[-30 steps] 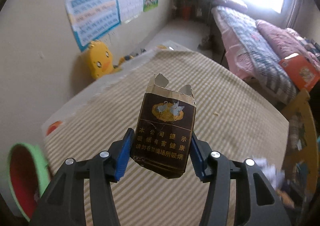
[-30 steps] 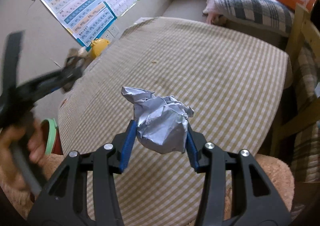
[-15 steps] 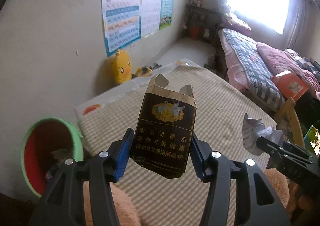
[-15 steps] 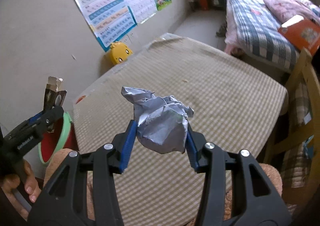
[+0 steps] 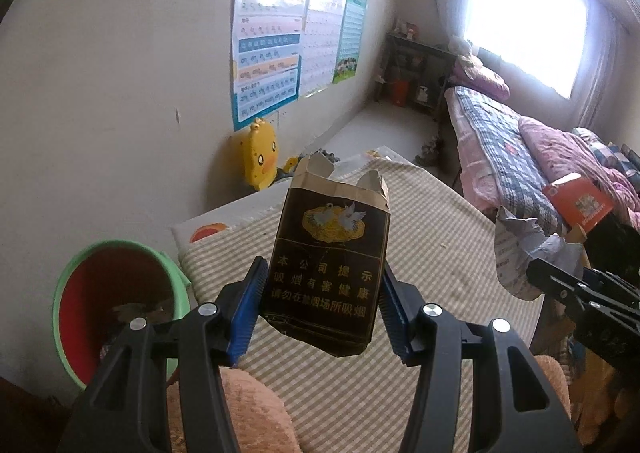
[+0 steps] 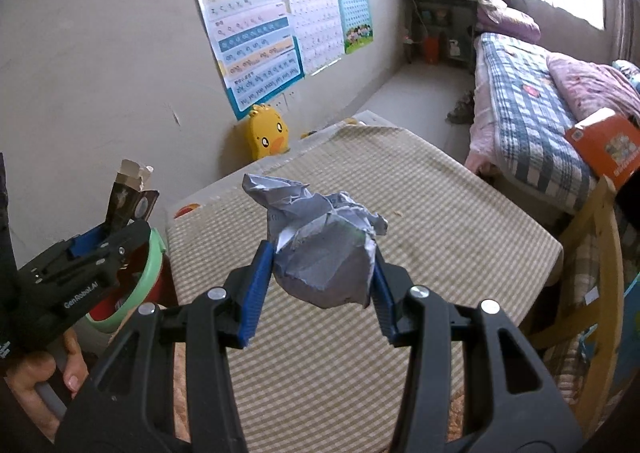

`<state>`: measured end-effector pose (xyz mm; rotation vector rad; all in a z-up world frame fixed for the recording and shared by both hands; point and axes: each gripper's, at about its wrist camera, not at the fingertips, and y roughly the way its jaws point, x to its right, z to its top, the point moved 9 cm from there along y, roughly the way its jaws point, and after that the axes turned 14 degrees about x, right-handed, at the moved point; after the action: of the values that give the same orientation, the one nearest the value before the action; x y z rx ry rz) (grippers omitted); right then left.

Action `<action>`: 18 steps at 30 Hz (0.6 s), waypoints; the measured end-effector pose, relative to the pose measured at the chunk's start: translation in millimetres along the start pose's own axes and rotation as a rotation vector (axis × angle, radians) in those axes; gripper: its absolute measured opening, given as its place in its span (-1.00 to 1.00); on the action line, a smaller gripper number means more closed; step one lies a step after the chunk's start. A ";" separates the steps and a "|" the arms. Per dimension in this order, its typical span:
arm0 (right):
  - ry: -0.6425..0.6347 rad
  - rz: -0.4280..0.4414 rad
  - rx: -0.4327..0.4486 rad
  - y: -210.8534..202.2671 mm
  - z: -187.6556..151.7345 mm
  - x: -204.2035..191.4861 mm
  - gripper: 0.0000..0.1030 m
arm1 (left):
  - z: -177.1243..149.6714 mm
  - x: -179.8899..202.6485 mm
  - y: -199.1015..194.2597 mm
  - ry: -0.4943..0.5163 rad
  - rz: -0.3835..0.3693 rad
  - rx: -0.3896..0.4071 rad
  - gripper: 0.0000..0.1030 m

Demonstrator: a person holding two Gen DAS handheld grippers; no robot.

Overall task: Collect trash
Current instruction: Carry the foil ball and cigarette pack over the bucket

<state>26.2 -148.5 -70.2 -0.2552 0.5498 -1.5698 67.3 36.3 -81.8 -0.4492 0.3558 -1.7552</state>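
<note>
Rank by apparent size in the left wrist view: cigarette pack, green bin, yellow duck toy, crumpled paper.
1. green bin and cigarette pack look about equal; the pack is nearest the lens, so I won't separate them.
2. crumpled paper, partly hidden.
3. yellow duck toy.

the left black plastic two-finger gripper (image 5: pixel 322 309) and right black plastic two-finger gripper (image 6: pixel 316 293) have ribbed blue pads (image 5: pixel 246 309), silver round screws (image 5: pixel 208 309) and triangular cut-outs. white "genrobot.ai" lettering marks one body; a bare-skinned hand (image 6: pixel 44 369) grips its grey handle.

Blown-out window (image 5: pixel 532 21) glare; dim, fisheye-warped edges.
</note>
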 end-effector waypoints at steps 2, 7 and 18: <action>-0.007 0.003 0.004 -1.2 2.2 -3.8 -0.12 | 1.9 -1.7 -1.2 -0.002 0.003 0.007 -0.01; -0.034 0.013 0.012 -3.3 6.8 -16.7 -0.12 | 2.6 -8.9 -3.8 -0.010 0.010 0.019 -0.01; -0.109 0.062 0.007 2.9 7.1 -61.4 -0.12 | 0.6 -43.2 -4.2 -0.059 0.064 0.027 -0.01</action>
<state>37.4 -89.5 -55.2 -0.3139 0.4634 -1.4878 72.5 79.4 -84.0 -0.4641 0.3008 -1.6790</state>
